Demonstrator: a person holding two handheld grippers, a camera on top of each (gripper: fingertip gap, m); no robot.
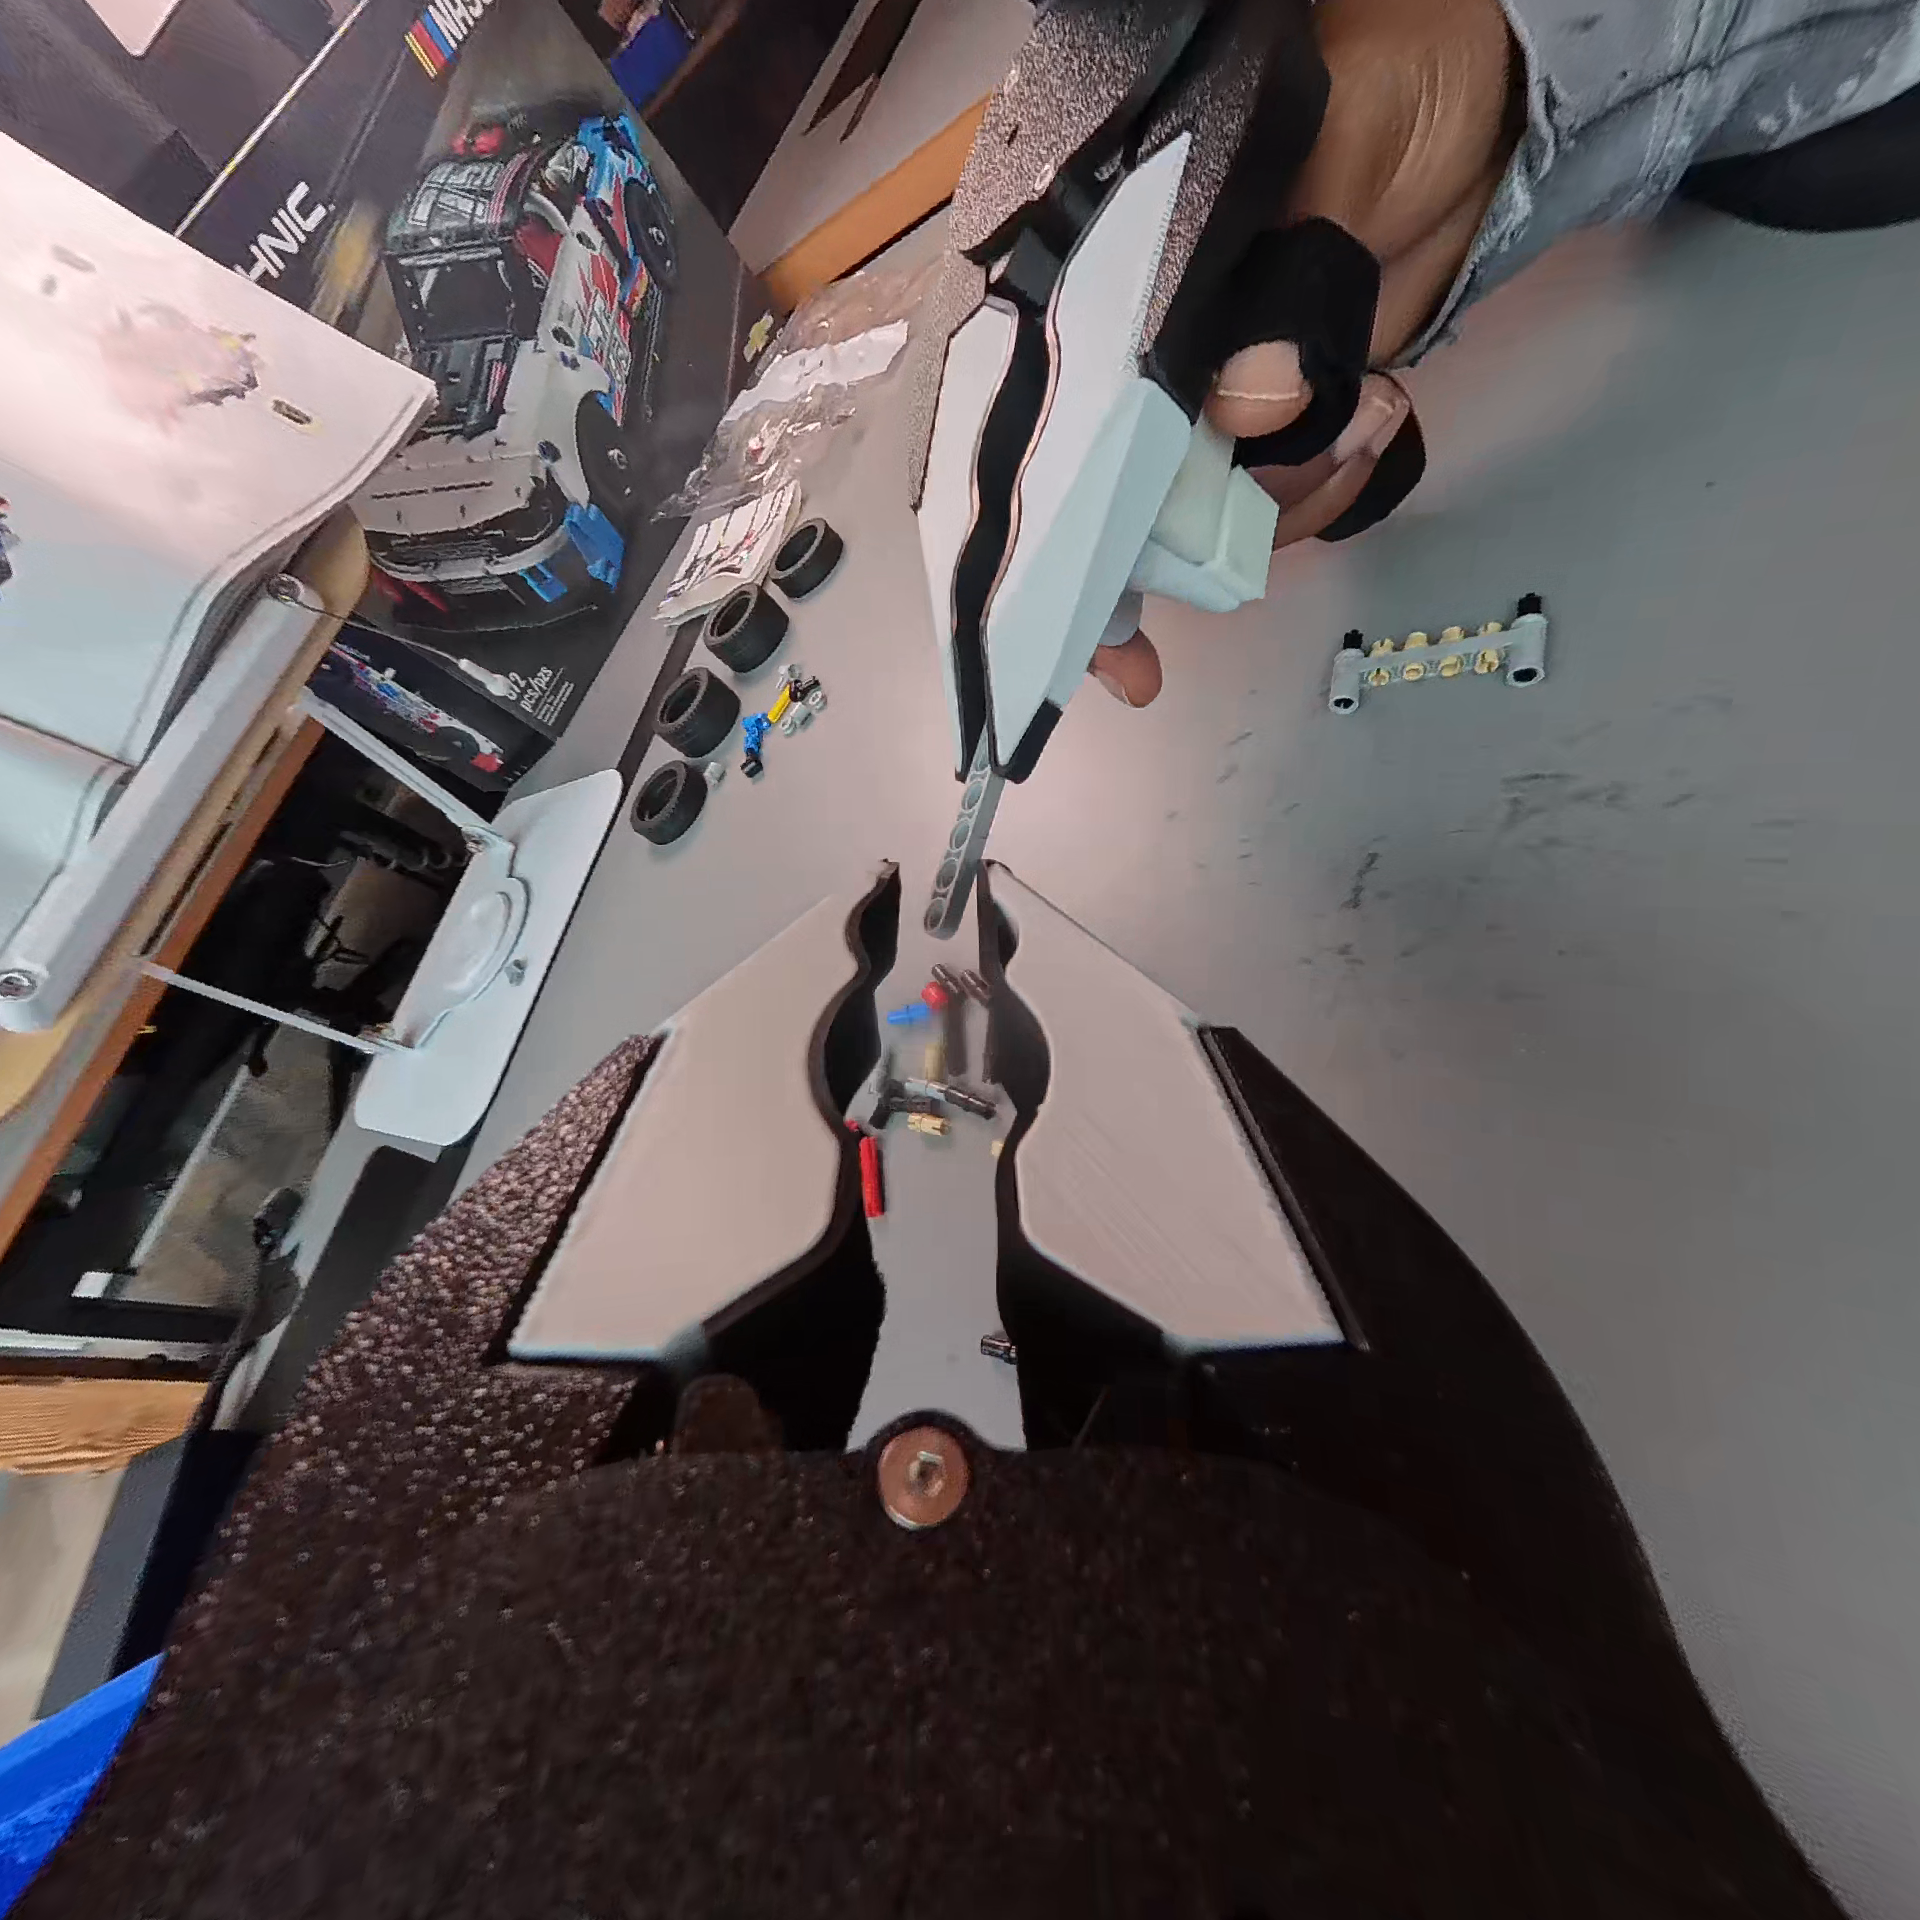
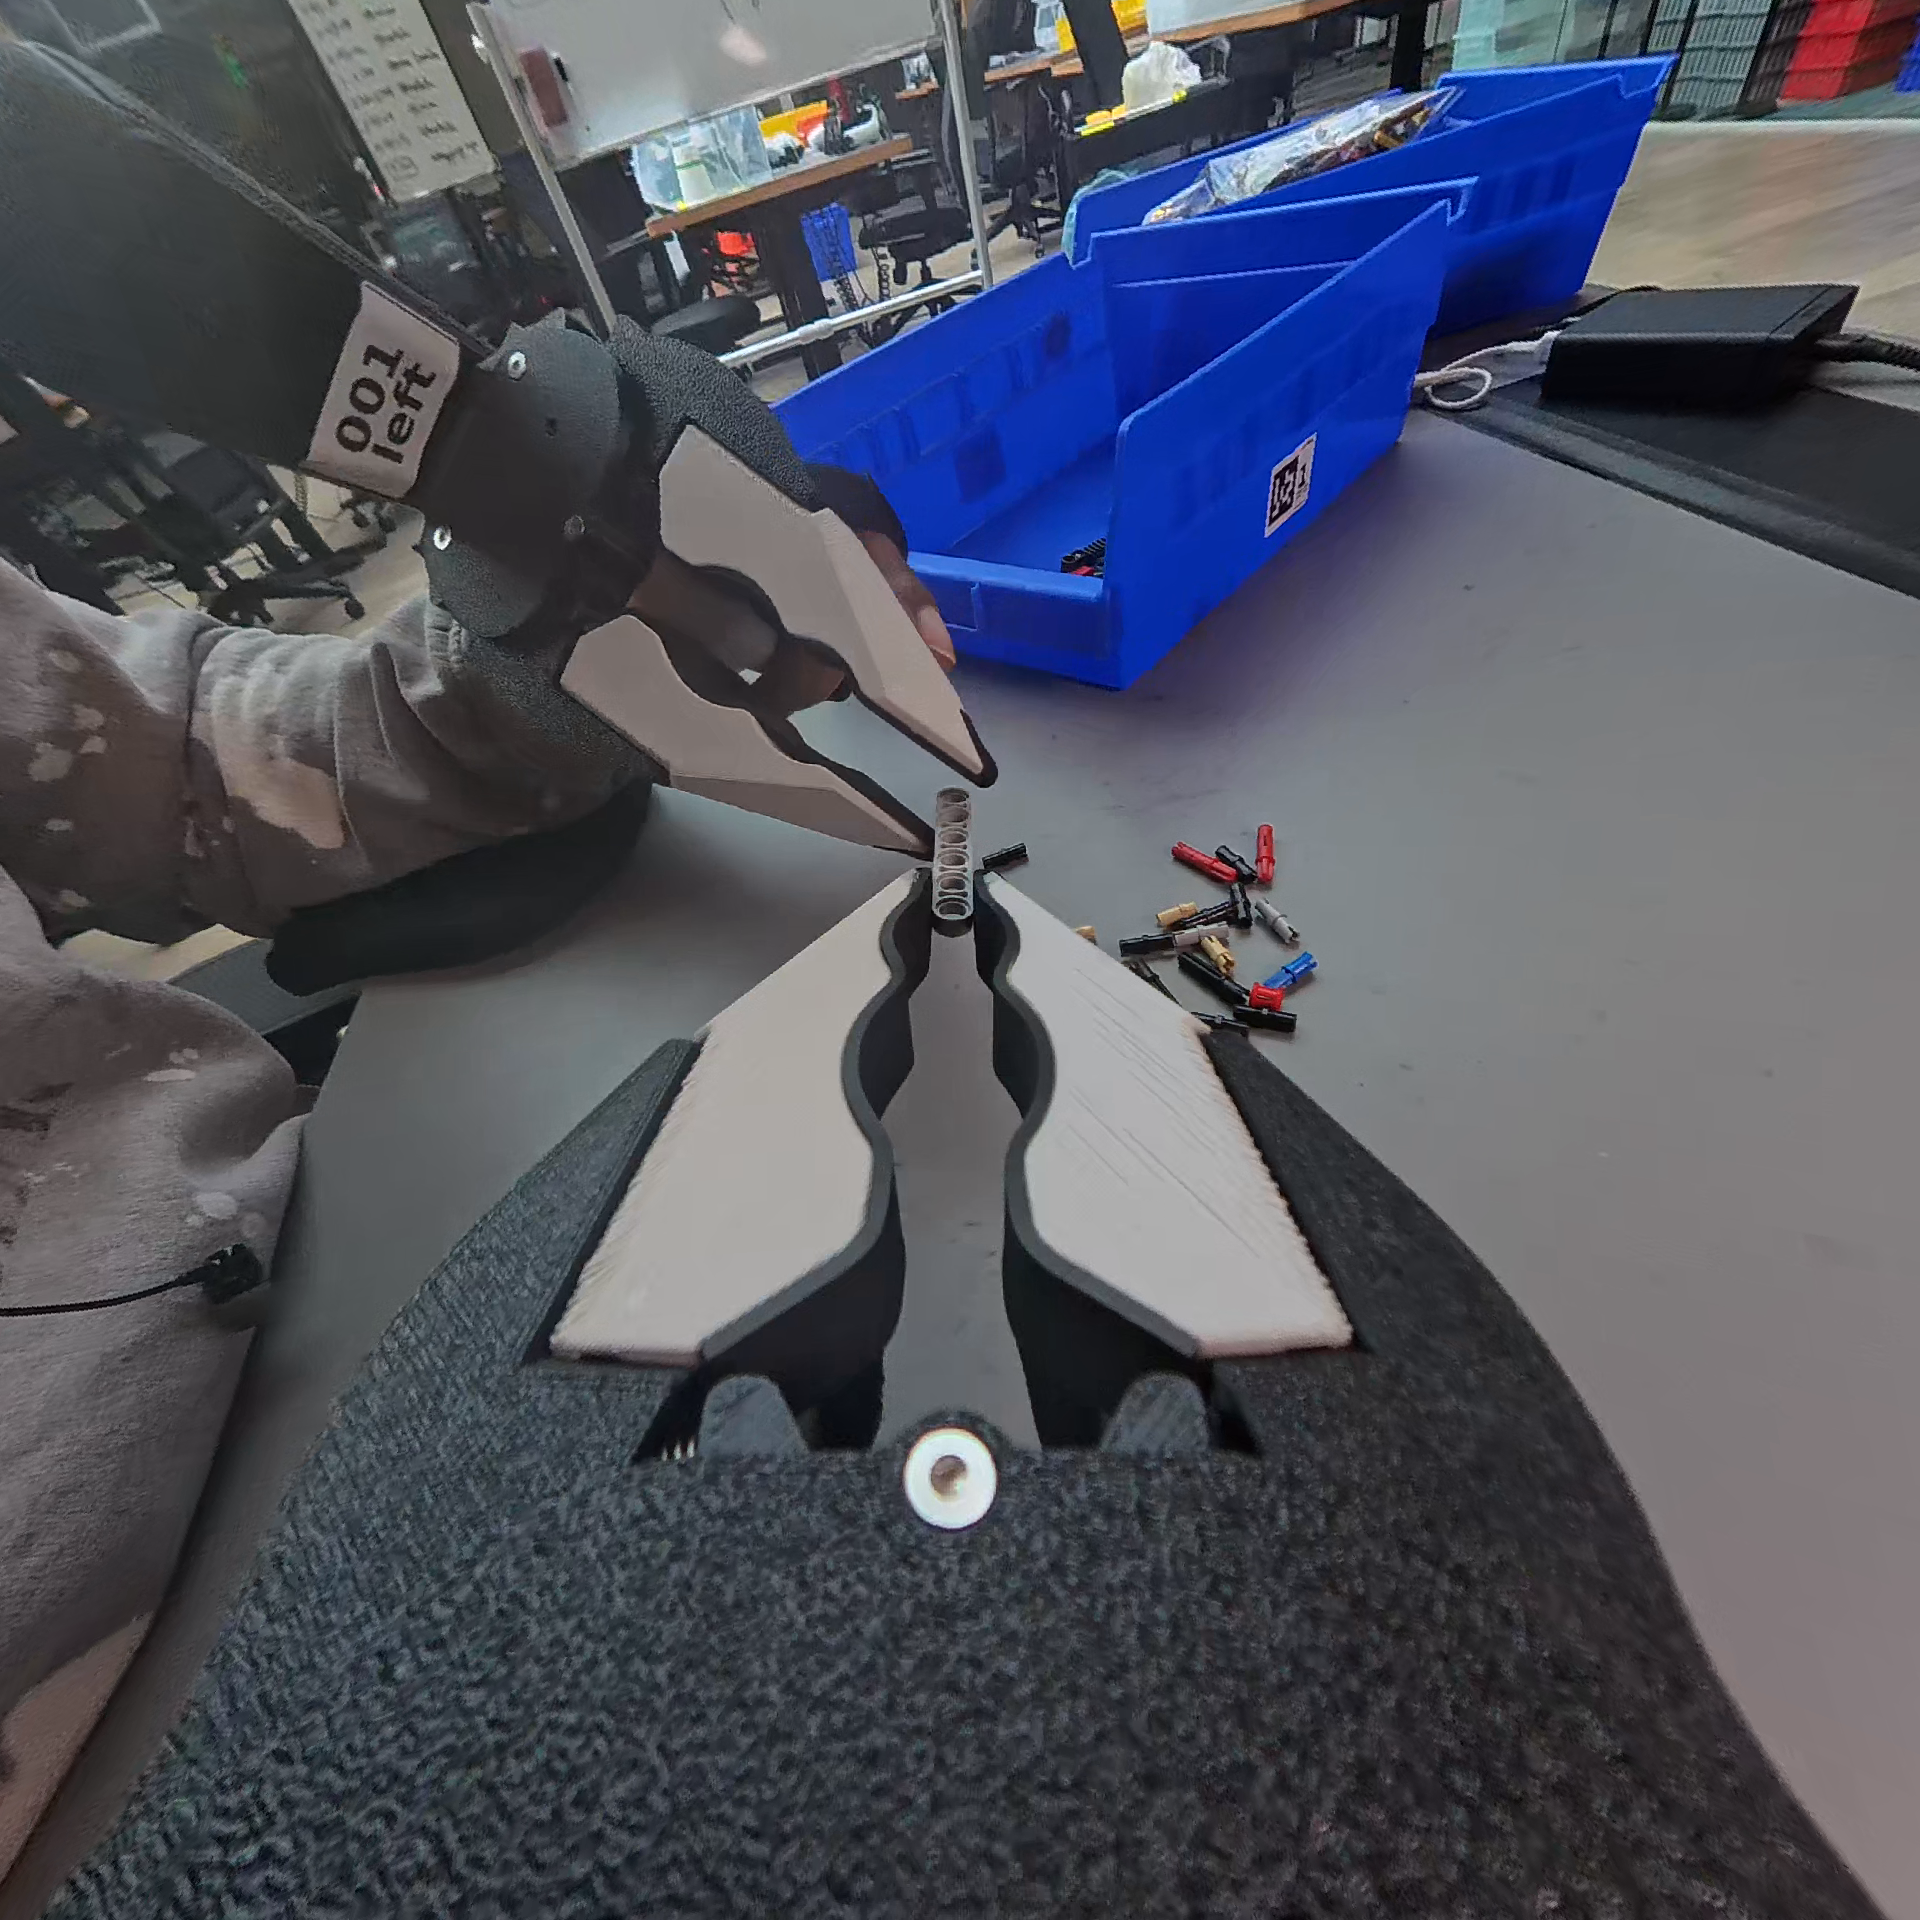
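Your right gripper (image 2: 954, 902) has its jaws clamped on the grey holed beam (image 2: 952, 854) above the table (image 2: 1558, 831); your left gripper (image 2: 961, 816), jaws parted, straddles its free end; keep square

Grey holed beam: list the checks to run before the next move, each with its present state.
1. Right gripper shut on the grey beam: ok.
2. Left gripper open: ok.
3. Beam's free end lies between the left fingertips: ok.
4. Left fingers touching the beam: cannot tell.
5. Loose pins lie on the table, apart from both grippers: ok.
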